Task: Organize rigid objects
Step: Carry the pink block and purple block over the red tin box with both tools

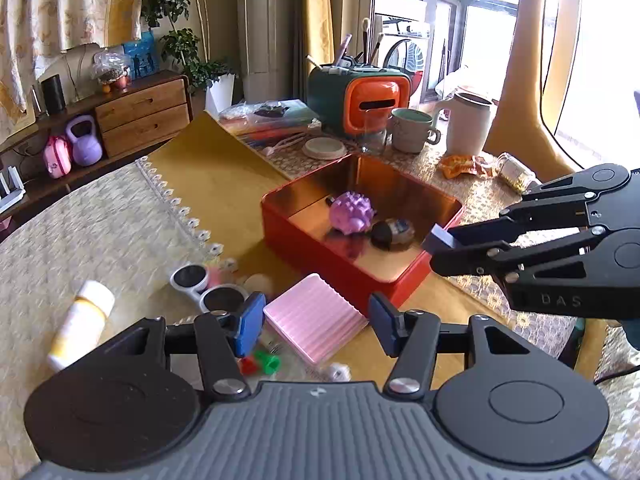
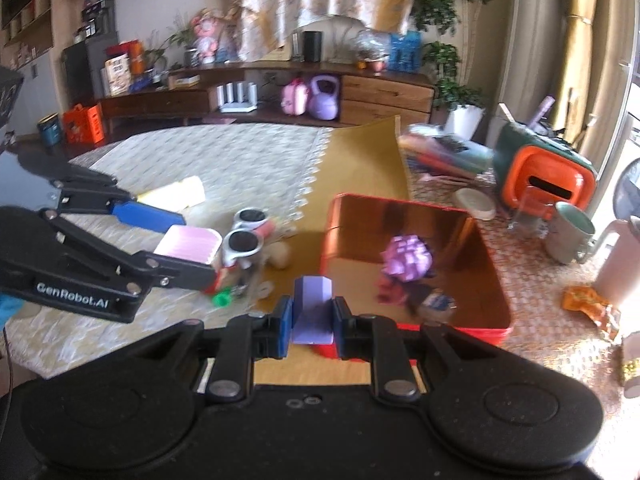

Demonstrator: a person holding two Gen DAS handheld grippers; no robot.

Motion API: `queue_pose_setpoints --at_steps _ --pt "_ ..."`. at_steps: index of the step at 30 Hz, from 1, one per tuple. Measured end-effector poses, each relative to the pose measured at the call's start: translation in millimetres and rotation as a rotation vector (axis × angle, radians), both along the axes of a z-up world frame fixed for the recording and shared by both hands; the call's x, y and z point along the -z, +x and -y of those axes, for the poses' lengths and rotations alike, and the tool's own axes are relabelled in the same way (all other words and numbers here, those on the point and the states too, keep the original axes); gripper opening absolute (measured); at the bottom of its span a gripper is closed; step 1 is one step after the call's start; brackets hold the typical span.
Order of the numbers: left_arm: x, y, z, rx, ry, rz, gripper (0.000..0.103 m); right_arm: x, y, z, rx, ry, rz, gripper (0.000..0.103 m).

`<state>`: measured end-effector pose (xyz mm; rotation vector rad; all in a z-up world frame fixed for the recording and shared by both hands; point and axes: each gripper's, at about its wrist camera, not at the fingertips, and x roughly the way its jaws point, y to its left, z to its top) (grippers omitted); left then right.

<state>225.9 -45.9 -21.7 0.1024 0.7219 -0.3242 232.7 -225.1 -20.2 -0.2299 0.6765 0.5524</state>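
Note:
An open red tin box [image 1: 320, 256] [image 2: 496, 330] stands on the table. Inside lie a purple spiky toy [image 1: 351, 213] [image 2: 407, 258] and a small dark jar [image 1: 392, 232] [image 2: 434, 300]. My right gripper [image 2: 312, 316] is shut on a lilac block [image 2: 313, 312] at the box's near edge; it shows from the side in the left wrist view [image 1: 440, 242]. My left gripper [image 1: 316, 324] is open and empty over a pink ribbed case [image 1: 314, 318] [image 2: 190, 244]. Around it lie white goggles [image 1: 208, 288] [image 2: 244, 236], a white-and-yellow bottle [image 1: 82, 324] [image 2: 176, 196], and green and red small pieces [image 1: 260, 362].
At the back of the table stand an orange-and-green organizer [image 1: 358, 96] [image 2: 548, 176], a mug [image 1: 412, 130] [image 2: 570, 232], a white jug [image 1: 468, 122], a glass [image 1: 374, 136], a round lid [image 1: 324, 148] and an orange wrapper [image 1: 464, 166] [image 2: 592, 308]. A wooden sideboard [image 2: 384, 96] lies beyond.

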Motion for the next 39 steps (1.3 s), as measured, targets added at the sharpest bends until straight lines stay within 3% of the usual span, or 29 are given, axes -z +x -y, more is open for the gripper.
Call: queue_pose_setpoints --at_steps 20,39 --pt "11.4 83.3 76.5 0.014 -0.004 -0.078 0.056 10.1 88.0 65.7 0.17 0.049 -0.062 0.02" --pt "57.8 146.5 114.5 0.004 0.074 -0.193 0.057 53.4 155.6 47.4 0.173 -0.068 -0.165 0.02"
